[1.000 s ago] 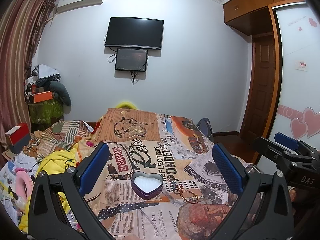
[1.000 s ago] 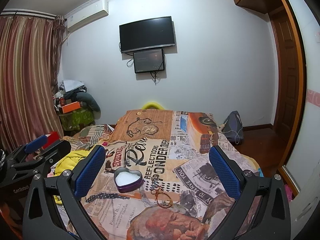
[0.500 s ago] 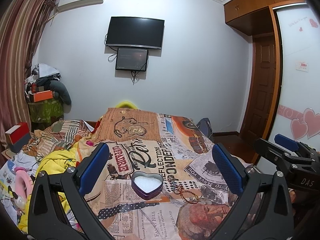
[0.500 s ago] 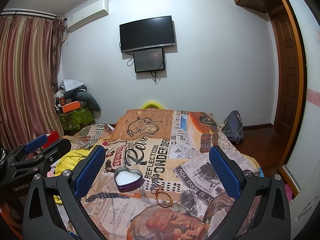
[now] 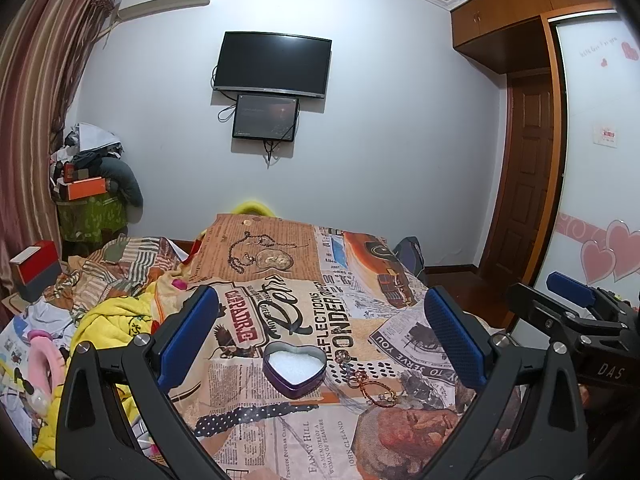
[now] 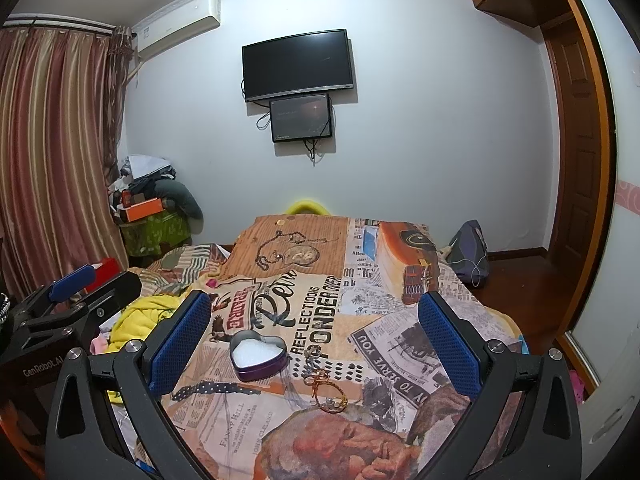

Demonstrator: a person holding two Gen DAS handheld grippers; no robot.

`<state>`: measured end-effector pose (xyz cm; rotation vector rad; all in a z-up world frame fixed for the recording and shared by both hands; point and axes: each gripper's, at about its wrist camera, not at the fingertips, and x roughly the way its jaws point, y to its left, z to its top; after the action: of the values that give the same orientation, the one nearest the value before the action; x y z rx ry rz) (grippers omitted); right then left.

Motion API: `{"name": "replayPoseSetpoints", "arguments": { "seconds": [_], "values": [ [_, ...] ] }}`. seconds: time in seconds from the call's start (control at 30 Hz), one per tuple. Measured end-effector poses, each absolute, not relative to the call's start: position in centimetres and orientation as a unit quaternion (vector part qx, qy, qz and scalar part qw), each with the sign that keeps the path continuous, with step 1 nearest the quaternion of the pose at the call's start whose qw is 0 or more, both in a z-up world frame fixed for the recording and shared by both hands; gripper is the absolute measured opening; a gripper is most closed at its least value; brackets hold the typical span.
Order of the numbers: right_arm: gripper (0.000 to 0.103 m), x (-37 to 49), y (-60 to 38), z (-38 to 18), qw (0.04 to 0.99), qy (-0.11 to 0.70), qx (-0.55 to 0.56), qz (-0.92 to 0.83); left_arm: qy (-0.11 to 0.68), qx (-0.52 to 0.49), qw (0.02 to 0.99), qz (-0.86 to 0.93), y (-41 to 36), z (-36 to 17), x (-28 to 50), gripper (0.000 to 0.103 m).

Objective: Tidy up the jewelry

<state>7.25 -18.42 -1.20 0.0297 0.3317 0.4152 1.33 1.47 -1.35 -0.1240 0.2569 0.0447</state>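
Observation:
A purple heart-shaped tin [image 5: 295, 368] with white lining lies open on the printed bedspread; it also shows in the right wrist view [image 6: 258, 355]. A tangle of gold jewelry [image 5: 370, 384] lies just right of it, seen too in the right wrist view [image 6: 325, 388]. My left gripper [image 5: 320, 336] is open and empty, held above and short of the tin. My right gripper [image 6: 314, 332] is open and empty, above the tin and jewelry. Each gripper shows at the edge of the other's view, the right [image 5: 572, 312] and the left [image 6: 68, 300].
The bed [image 5: 280, 264] carries a newspaper-print cover. Yellow cloth and clutter [image 5: 104, 320] lie at its left. A red box [image 5: 36, 272] and a laundry pile [image 5: 88, 184] stand left. A bag [image 6: 468, 252], a door and wardrobe are right.

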Motion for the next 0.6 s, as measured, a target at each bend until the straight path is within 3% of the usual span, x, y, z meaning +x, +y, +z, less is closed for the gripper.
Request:
{"name": "replayPoseSetpoints", "arguments": {
  "seconds": [0.6],
  "values": [
    [0.103,7.21,-18.15,-1.19,0.964,0.168,0.013,0.206,0.129,-0.062,0.989,0.023,1.63,-1.44,1.42,0.103]
  ]
}}
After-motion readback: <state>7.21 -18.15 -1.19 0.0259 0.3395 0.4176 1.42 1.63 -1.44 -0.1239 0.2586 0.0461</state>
